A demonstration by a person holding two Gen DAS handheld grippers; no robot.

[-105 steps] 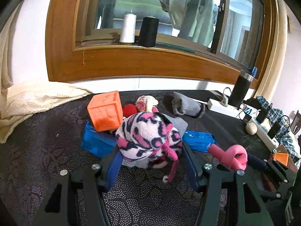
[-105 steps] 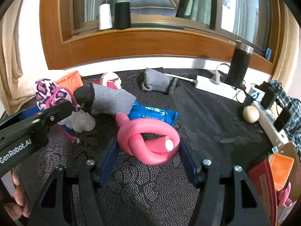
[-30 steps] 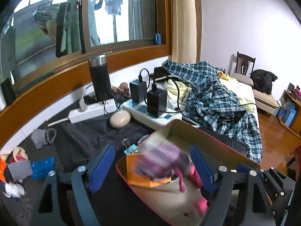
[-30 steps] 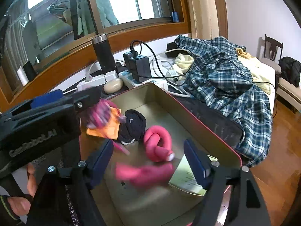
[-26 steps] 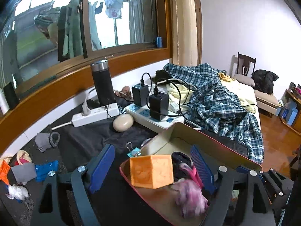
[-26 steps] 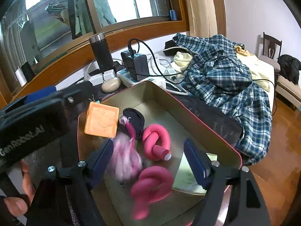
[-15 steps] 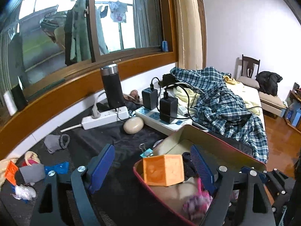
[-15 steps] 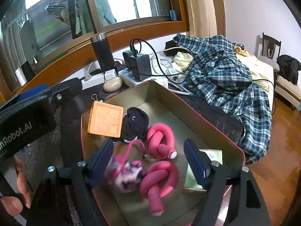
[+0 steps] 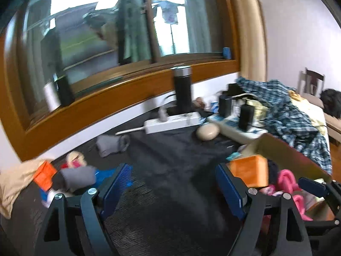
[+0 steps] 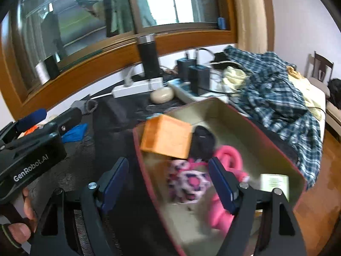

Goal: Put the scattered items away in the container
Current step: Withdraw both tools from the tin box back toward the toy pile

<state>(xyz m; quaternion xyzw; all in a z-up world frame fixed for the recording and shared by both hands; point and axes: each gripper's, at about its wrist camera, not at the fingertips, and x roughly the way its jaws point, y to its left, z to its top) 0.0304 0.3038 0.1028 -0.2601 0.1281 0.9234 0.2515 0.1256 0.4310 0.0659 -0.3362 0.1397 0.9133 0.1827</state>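
Note:
The red-rimmed box [image 10: 251, 125] holds an orange cube [image 10: 166, 136], a black item [image 10: 202, 140], the pink leopard plush [image 10: 187, 181] and pink foam knots [image 10: 226, 157]. My right gripper [image 10: 168, 181] hangs open over the box's near left wall, nothing between its fingers. In the left wrist view my left gripper [image 9: 173, 186] is open over the dark tablecloth [image 9: 170, 162], with the box [image 9: 285, 151] to its right. At the left lie a grey sock [image 9: 76, 176], a blue packet [image 9: 102, 173], an orange block [image 9: 43, 176] and a second grey sock [image 9: 110, 145].
A black flask [image 9: 182, 87], white power strips [image 9: 172, 123] with chargers [image 9: 245, 115] and a beige oval [image 9: 207, 131] line the back of the table. A plaid cloth [image 10: 277, 98] is heaped at the right. A hand [image 10: 19, 232] grips the left tool.
The plush and a pink foam knot were dropped into the box and both grippers opened. Since then both views have swung left, away from the box toward the scattered items.

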